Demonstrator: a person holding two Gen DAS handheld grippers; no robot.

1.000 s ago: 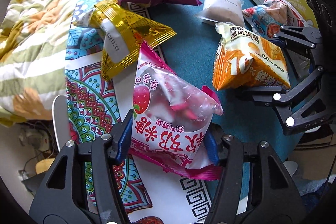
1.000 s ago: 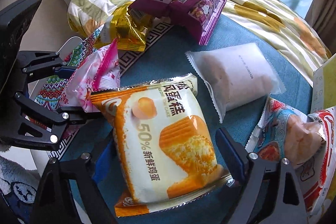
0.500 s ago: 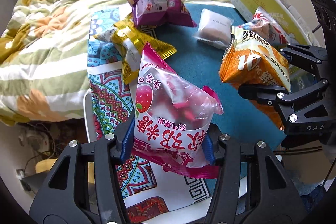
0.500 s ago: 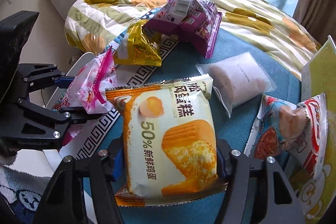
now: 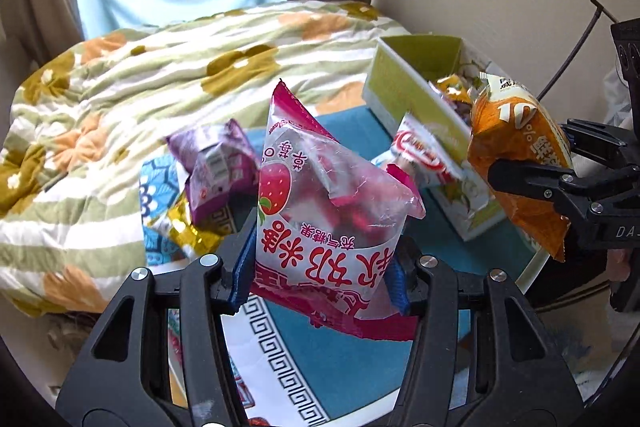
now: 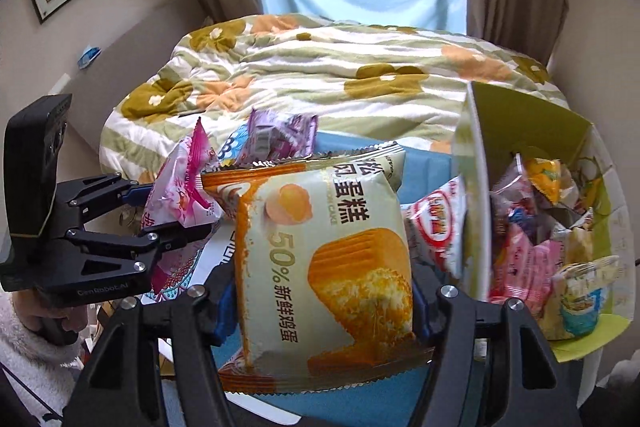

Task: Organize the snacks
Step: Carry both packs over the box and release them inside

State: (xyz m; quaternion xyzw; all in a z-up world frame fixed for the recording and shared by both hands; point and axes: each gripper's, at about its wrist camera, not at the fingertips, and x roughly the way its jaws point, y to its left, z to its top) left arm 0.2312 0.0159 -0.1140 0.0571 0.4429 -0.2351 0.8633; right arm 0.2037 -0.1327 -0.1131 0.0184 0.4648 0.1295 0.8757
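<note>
My left gripper is shut on a pink strawberry candy bag, which hangs above the table. To its right, my right gripper is shut on an orange cake packet. In the right wrist view that cake packet stands upright between the blue pads of the right gripper. The left gripper holds the pink bag at the left. A green box at the right holds several snacks.
A purple bag, a gold packet and a red-and-white packet lie on the blue-clothed table below. The green box stands at the table's far right. A bed with a flowered quilt lies behind. A white fleece sleeve shows at lower left.
Both grippers have risen off the table with their packets and tilted up toward the bed and window. The right jaws, wide around the cake packet a second ago, have shut on it.
</note>
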